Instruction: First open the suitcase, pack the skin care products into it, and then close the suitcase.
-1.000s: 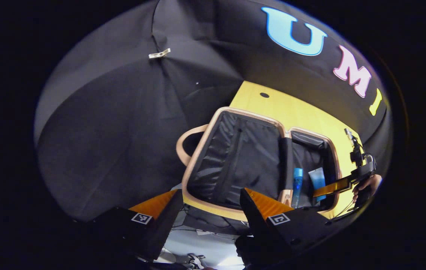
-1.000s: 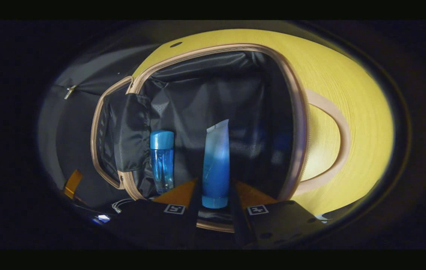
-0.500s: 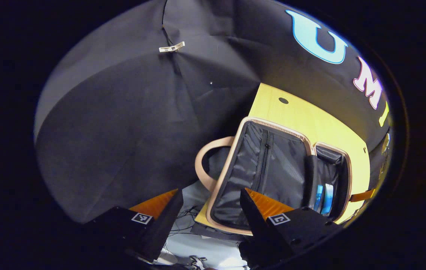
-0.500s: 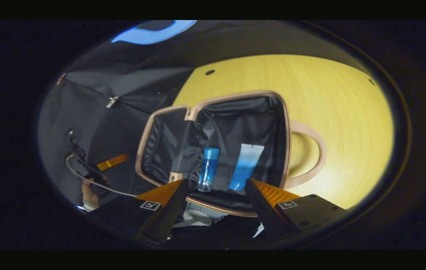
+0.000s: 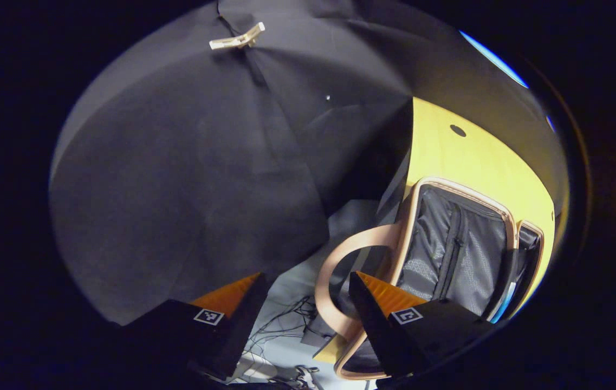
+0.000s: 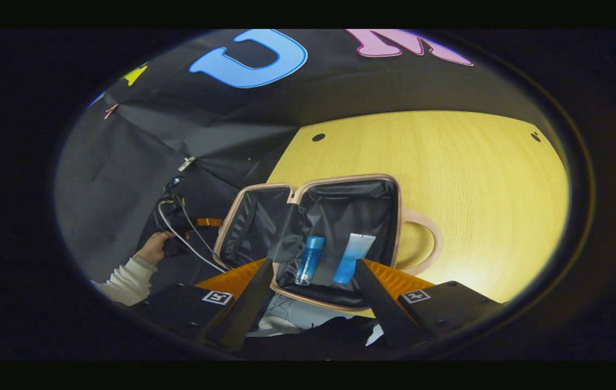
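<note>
The suitcase (image 6: 340,216) lies open on the worktop (image 6: 475,179), its lid half (image 5: 459,254) to the left, the bottle (image 6: 309,260) and tube (image 6: 352,259) in its right half. Both the left tongs (image 5: 299,281) and the right tongs (image 6: 313,271) stand apart and empty, so packing looks done. Closing seems next, which calls for swinging the lid half over.

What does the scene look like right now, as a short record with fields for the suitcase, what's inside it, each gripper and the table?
suitcase: open, both halves lying flat on the table, black lining, beige trim
contents: blue bottle and blue tube lying side by side in one half
other half: zipped lining panel, nothing seen on it
left gripper: open, holding nothing, near the beige handle
right gripper: open, holding nothing, above the suitcase's near edge
table: yellow wood
step left: close the suitcase
</note>
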